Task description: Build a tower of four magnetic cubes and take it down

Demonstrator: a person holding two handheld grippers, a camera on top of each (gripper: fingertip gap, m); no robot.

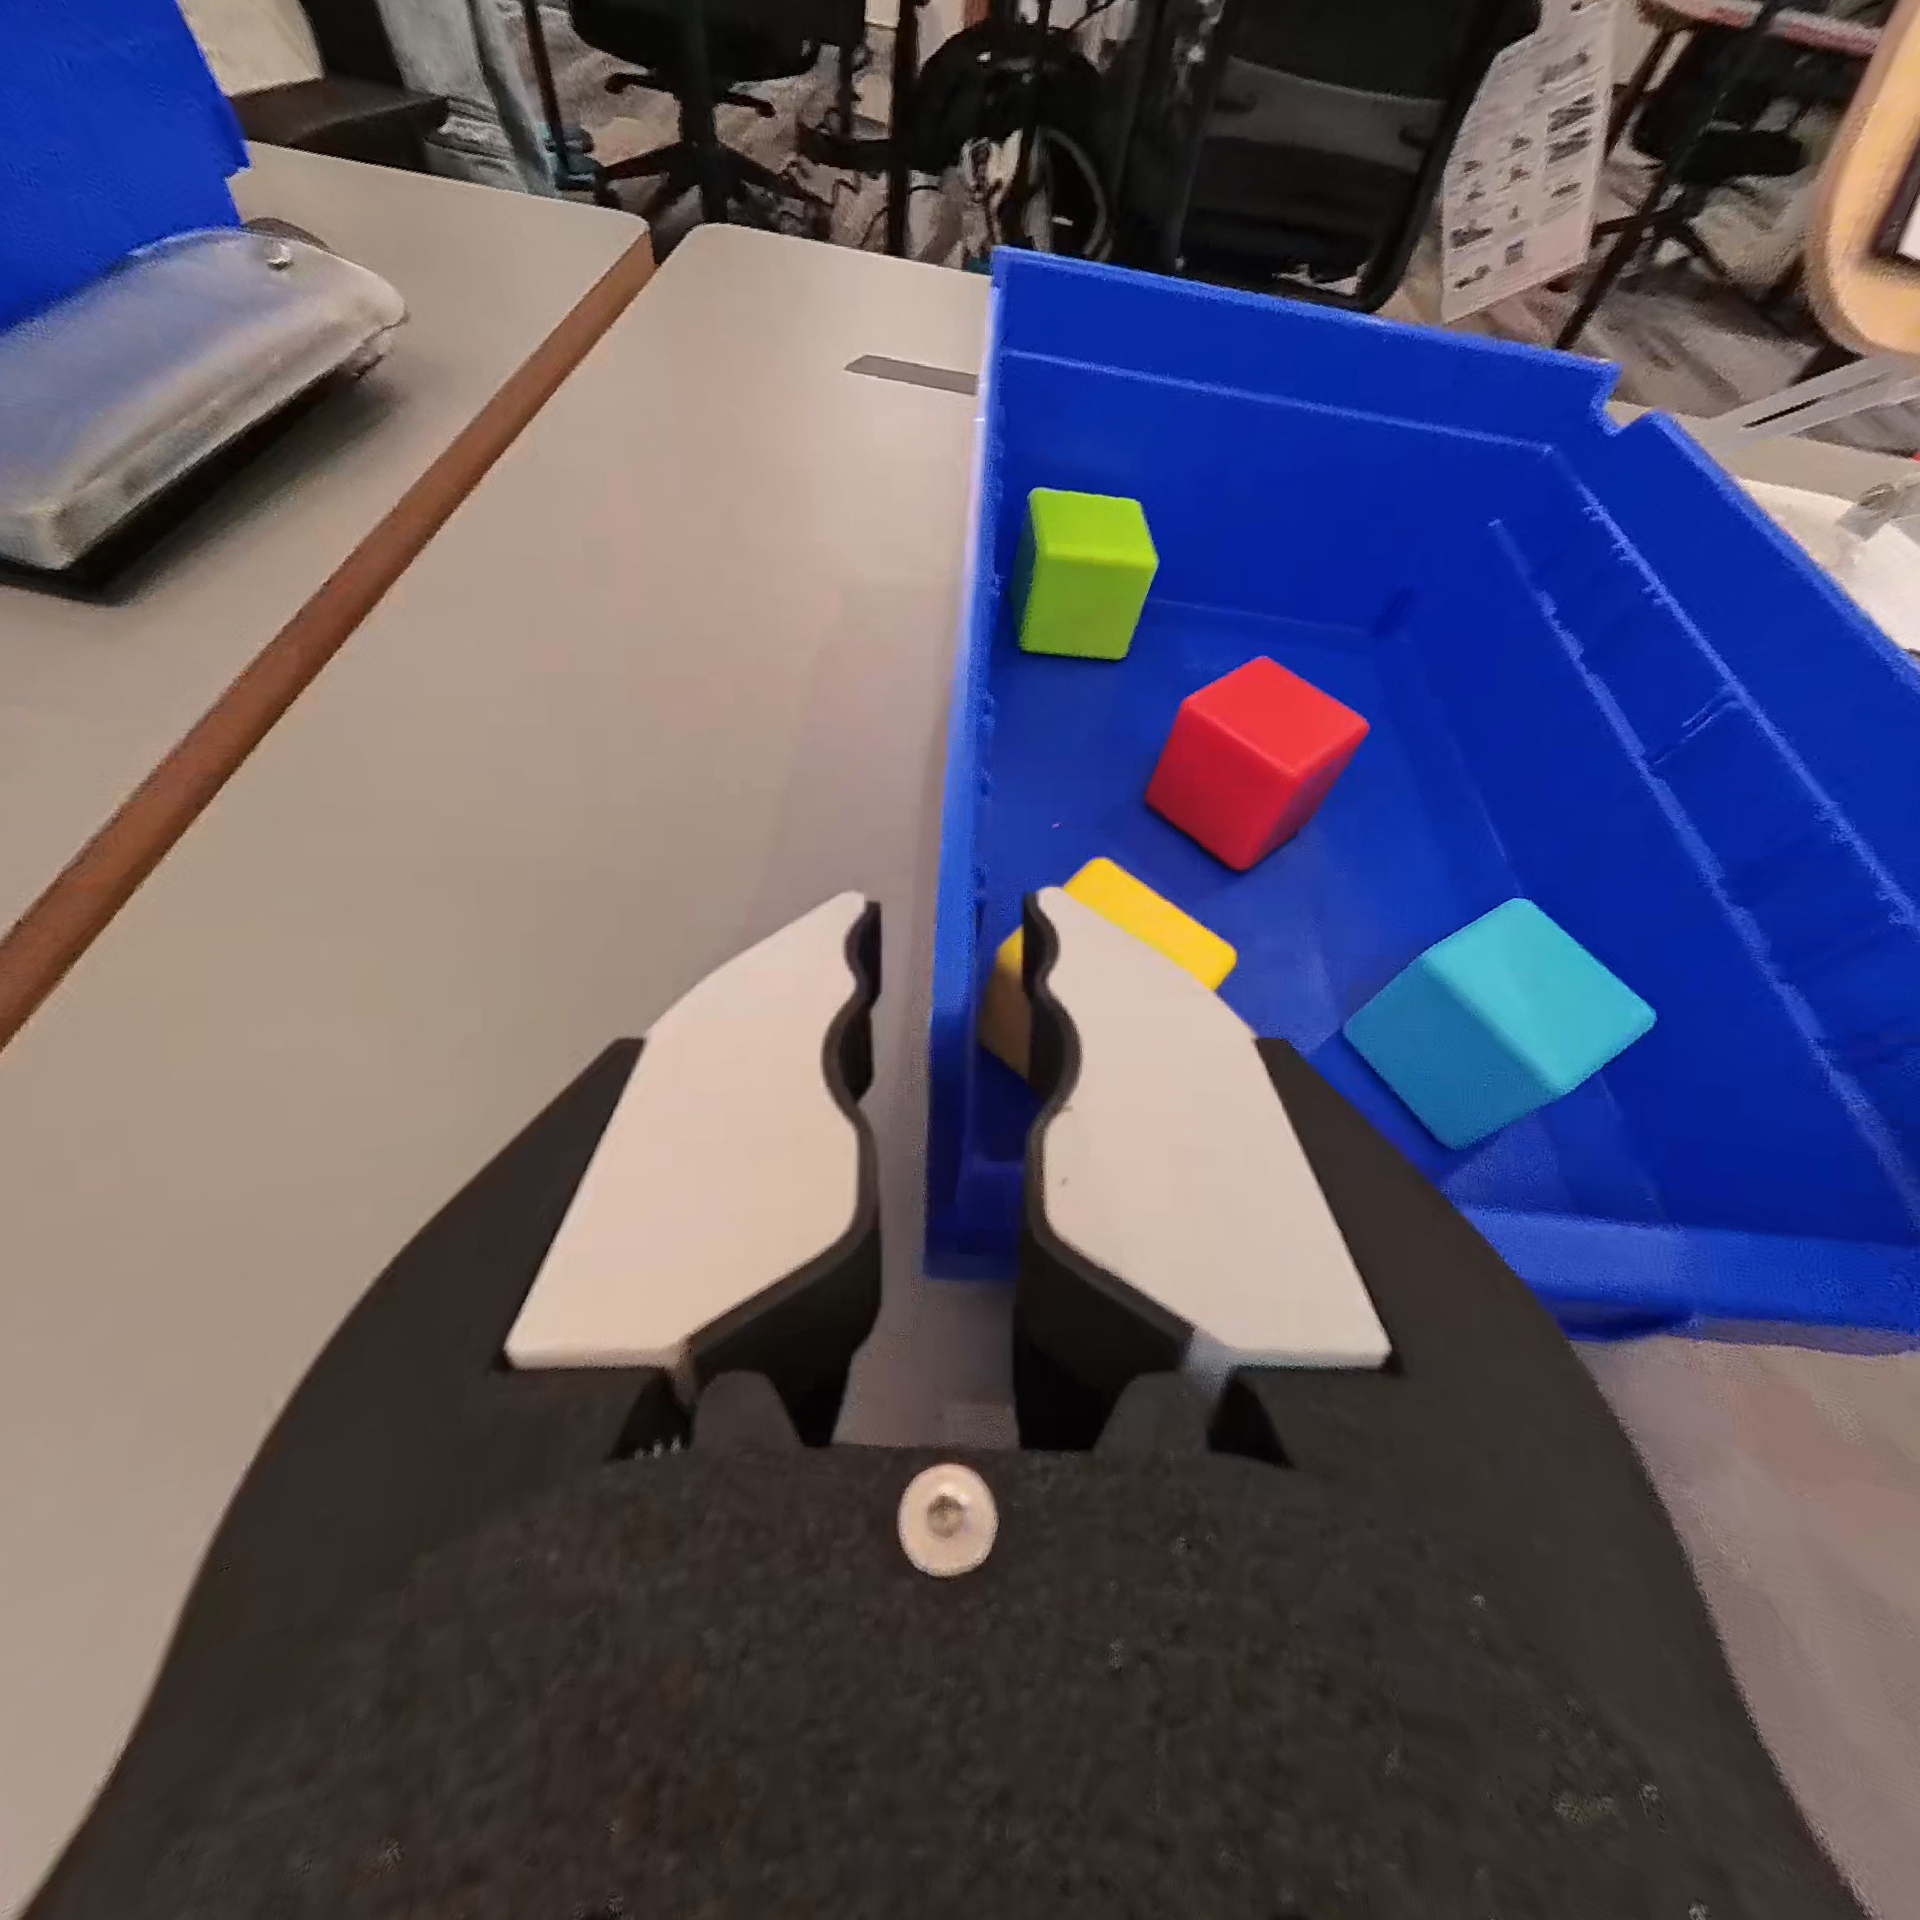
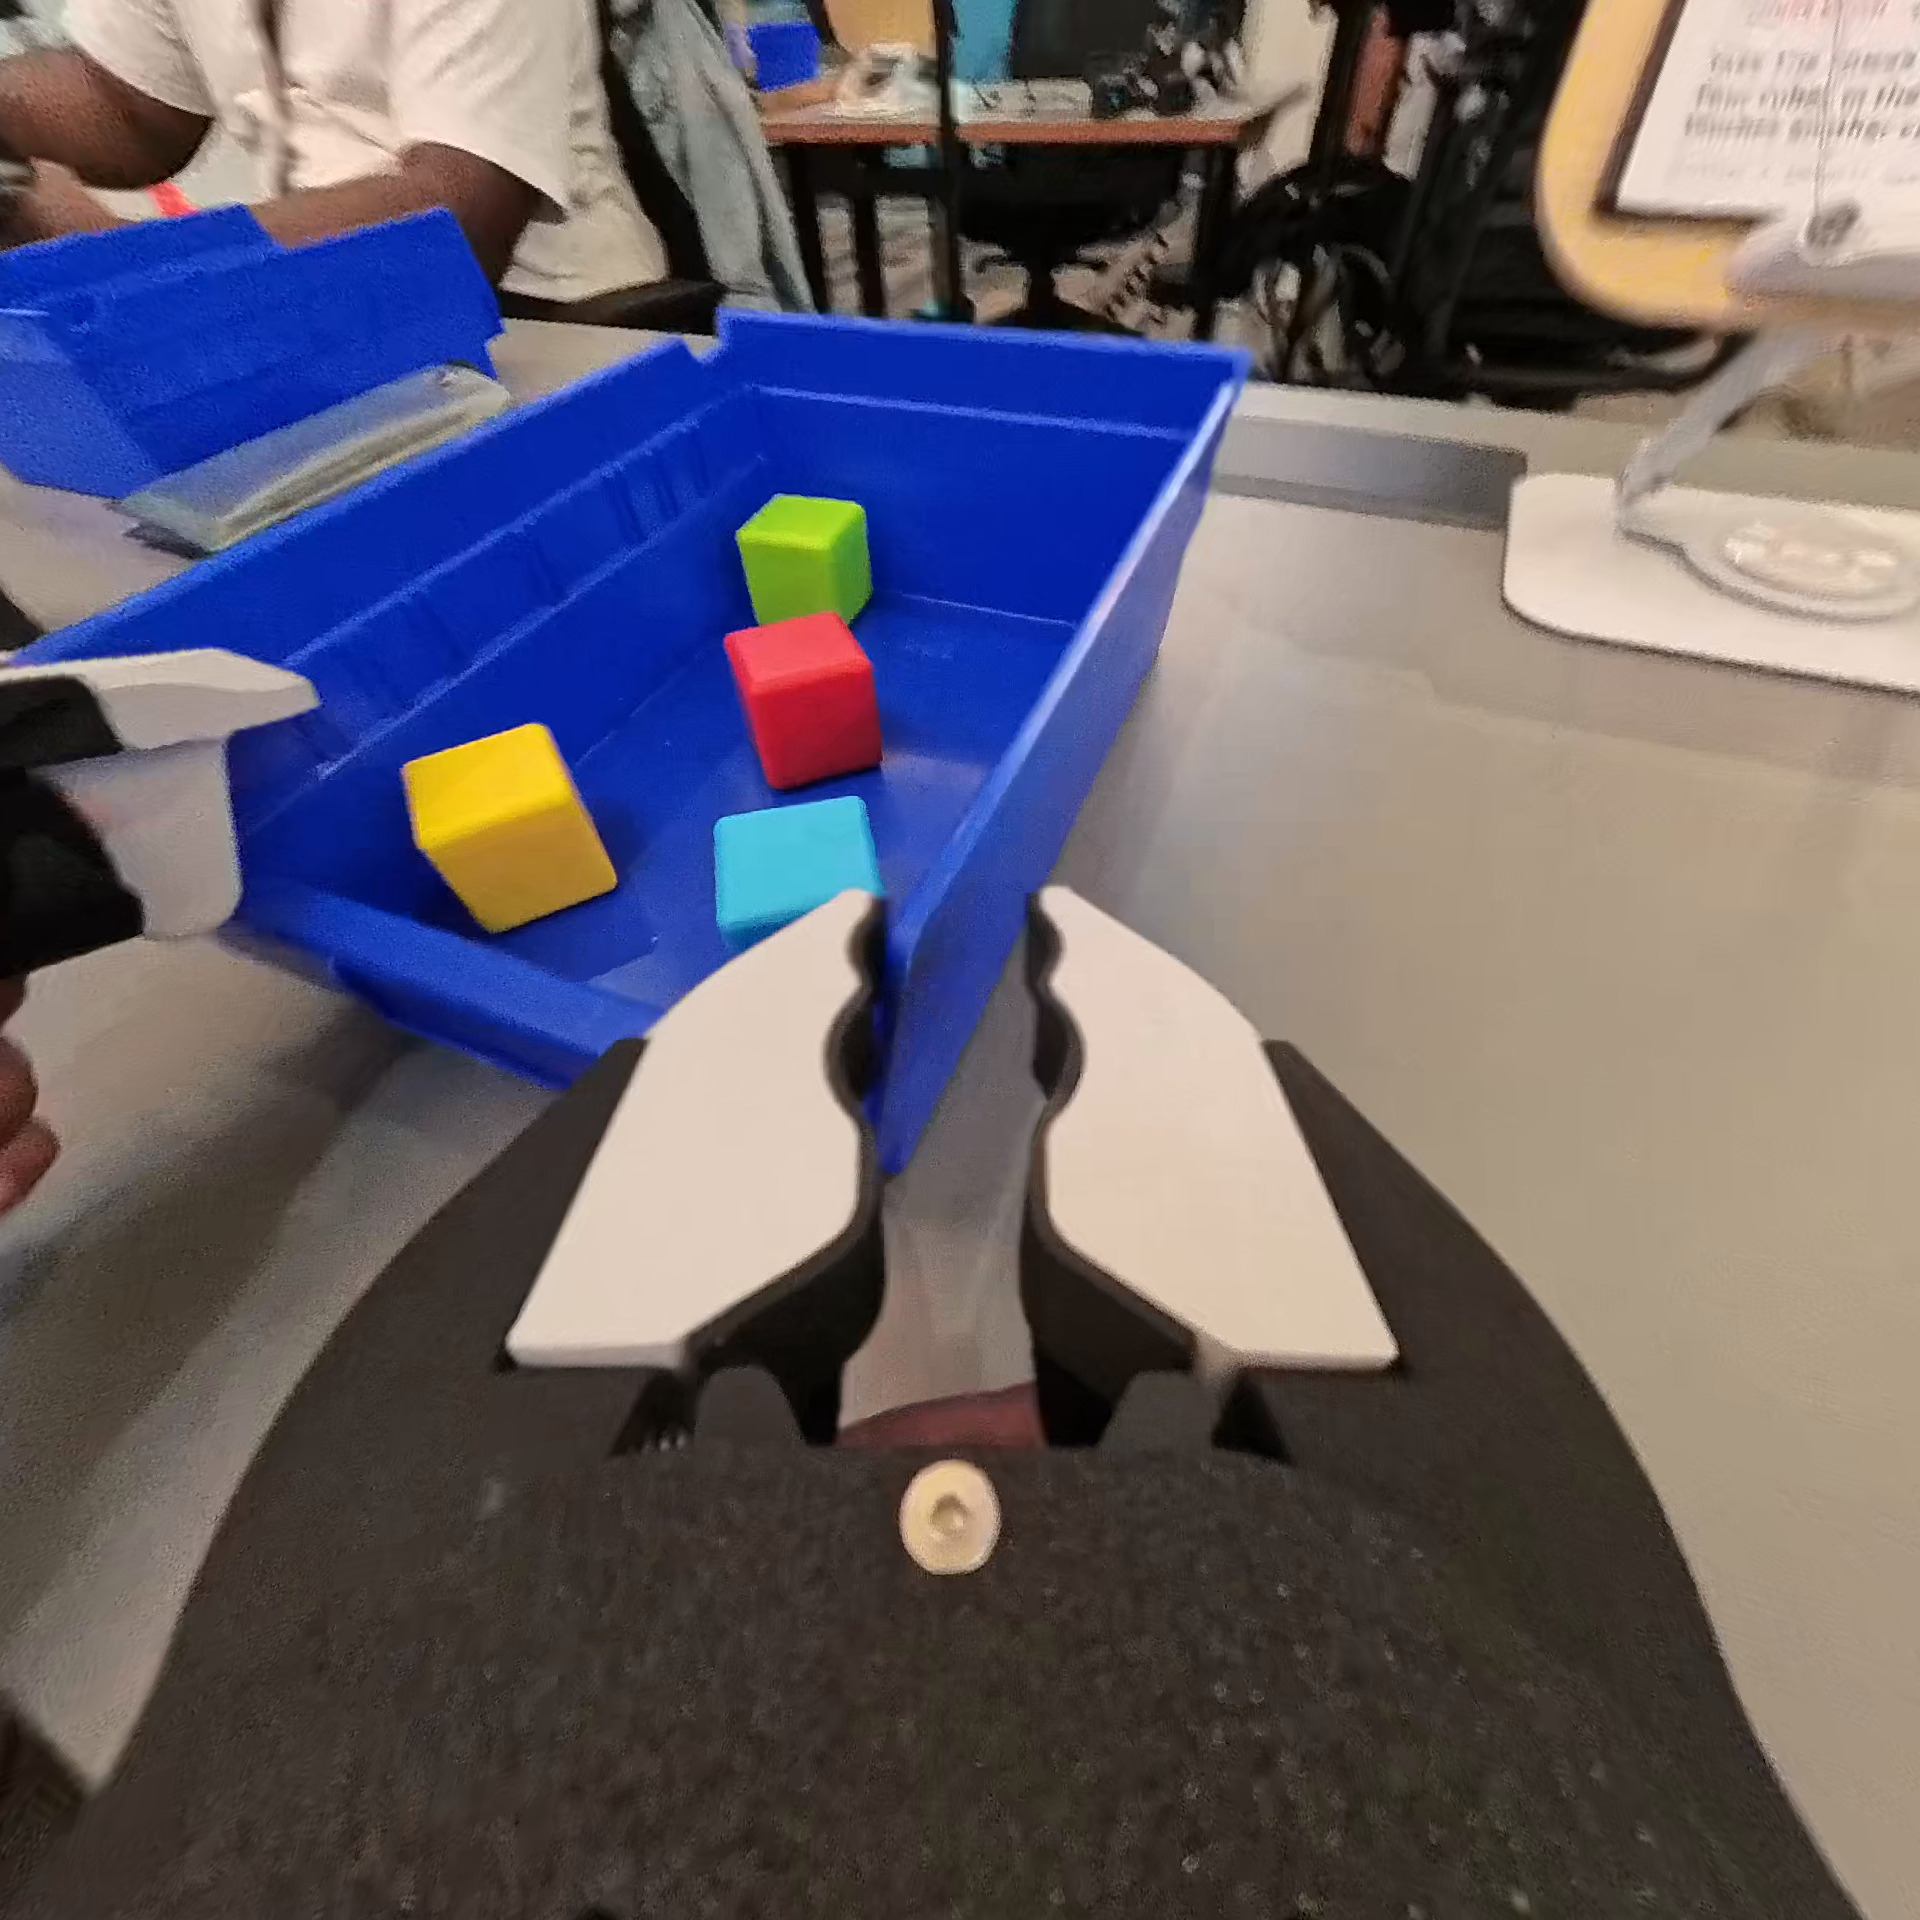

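Four smooth matte cubes point(image 2: 800, 696) loose in ribbed blue plastic bin point(image 2: 1049, 436).

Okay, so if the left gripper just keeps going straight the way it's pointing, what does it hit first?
Most likely the blue bin: its near left wall stands right in the gap between the open left gripper fingers. The yellow cube sits just inside that wall, though depth is hard to judge.

Four cubes point(image 2: 800, 696) are lying apart inside the bin point(image 2: 1081, 665), which is sitting on the table point(image 2: 1455, 935); a second bin point(image 2: 208, 332) is standing behind-left.
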